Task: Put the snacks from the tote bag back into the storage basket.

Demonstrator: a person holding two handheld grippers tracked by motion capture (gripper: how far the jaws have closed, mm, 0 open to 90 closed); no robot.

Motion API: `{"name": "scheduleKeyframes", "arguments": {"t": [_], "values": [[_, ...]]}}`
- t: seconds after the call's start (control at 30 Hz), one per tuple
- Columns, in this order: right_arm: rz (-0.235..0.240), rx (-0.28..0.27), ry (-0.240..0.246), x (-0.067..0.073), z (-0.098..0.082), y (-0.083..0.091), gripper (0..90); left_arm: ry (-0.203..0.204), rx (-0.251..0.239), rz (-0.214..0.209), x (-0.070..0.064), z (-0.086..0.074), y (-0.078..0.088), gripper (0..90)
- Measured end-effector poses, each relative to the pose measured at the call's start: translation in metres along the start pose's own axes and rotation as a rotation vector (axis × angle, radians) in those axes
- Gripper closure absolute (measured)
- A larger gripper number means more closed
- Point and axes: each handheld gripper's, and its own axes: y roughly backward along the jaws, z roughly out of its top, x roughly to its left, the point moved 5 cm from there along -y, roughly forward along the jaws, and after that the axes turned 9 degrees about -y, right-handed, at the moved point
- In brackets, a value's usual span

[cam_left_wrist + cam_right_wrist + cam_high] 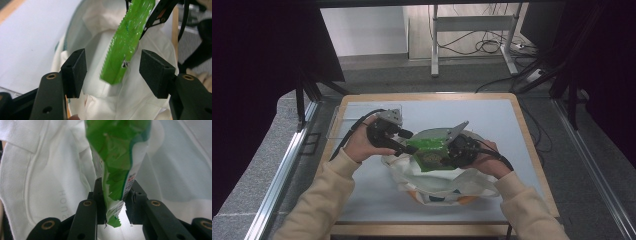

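Right hand-held gripper (117,202) pinching green packet (117,152) by end, over open white bag (432,182) on bench (492,115). Left hand-held gripper (113,72) spread, empty, nearer bag mouth; packet's long axis points toward it.

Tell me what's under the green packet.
The white cloth bag lies open beneath the green packet, which the right gripper pinches. The bag's inside beneath the packet is covered.

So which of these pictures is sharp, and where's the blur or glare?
High view: evenly lit, dark edges, small detail soft. Left gripper view: black jaws sharp, crinkly green plastic packet slightly blurred and glossy. Right gripper view: packet's upper part out of focus, white fabric bag brightly washed out.
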Motion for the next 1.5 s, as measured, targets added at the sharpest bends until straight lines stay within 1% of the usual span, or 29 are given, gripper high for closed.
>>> {"name": "scheduleKeyframes", "arguments": {"t": [0.1,0.13,0.17,0.2,0.27,0.33,0.47,0.53,0.63,0.7,0.8,0.9,0.93,1.0,1.17,1.27,1.33,1.37,1.5], "values": [[0.006,0.002,0.014,0.002,0.001,-0.001,71.8,-0.024,0.044,-0.034,-0.001,0.0,-0.008,40.4],[0.007,0.003,0.018,0.002,0.002,-0.001,71.8,-0.034,0.053,-0.052,-0.003,0.0,-0.012,42.0],[0.01,0.001,0.021,0.003,0.002,-0.001,71.8,-0.042,0.06,-0.06,-0.004,0.0,-0.014,44.1],[0.008,0.001,0.023,0.003,0.002,-0.001,71.8,-0.054,0.072,-0.063,-0.005,-0.001,-0.016,48.4],[0.009,0.001,0.022,0.003,0.003,-0.001,71.8,-0.064,0.082,-0.063,-0.005,-0.001,-0.019,61.0],[0.008,0.001,0.027,0.003,0.003,-0.001,71.7,-0.079,0.086,-0.061,-0.006,-0.002,-0.019,67.1],[0.021,-0.006,0.025,0.004,0.003,0.0,70.9,-0.105,0.087,-0.059,-0.008,-0.002,-0.017,72.7],[0.023,-0.016,0.022,0.004,0.003,0.001,69.9,-0.108,0.083,-0.062,-0.009,-0.002,-0.016,73.7],[0.039,-0.039,0.012,0.005,0.003,0.003,68.1,-0.111,0.078,-0.07,-0.009,-0.001,-0.013,74.6],[0.051,-0.053,-0.002,0.006,0.003,0.005,66.5,-0.111,0.076,-0.07,-0.01,-0.001,-0.012,74.8],[0.058,-0.099,-0.047,0.005,0.001,0.01,56.3,-0.116,0.08,-0.066,-0.009,-0.002,-0.01,74.8],[0.041,-0.158,-0.086,0.003,-0.001,0.017,44.3,-0.112,0.074,-0.061,-0.009,-0.003,-0.007,74.8],[0.03,-0.182,-0.12,0.002,-0.003,0.02,41.0,-0.112,0.073,-0.061,-0.009,-0.003,-0.007,74.8],[0.018,-0.216,-0.153,0.001,-0.007,0.024,37.0,-0.11,0.067,-0.059,-0.007,-0.003,-0.005,74.8],[-0.016,-0.282,-0.202,0.003,-0.017,0.035,31.4,-0.091,0.043,-0.054,-0.006,-0.004,-0.002,74.7],[-0.023,-0.323,-0.219,0.005,-0.022,0.042,29.4,-0.079,0.04,-0.052,-0.005,-0.006,0.0,74.7],[-0.026,-0.348,-0.231,0.004,-0.027,0.045,28.9,-0.072,0.031,-0.052,-0.005,-0.007,0.002,74.7],[-0.028,-0.358,-0.246,0.004,-0.031,0.046,28.9,-0.071,0.032,-0.051,-0.004,-0.007,0.003,74.8],[-0.033,-0.375,-0.273,0.001,-0.039,0.05,28.9,-0.071,0.018,-0.048,-0.003,-0.007,0.01,74.9]]}}
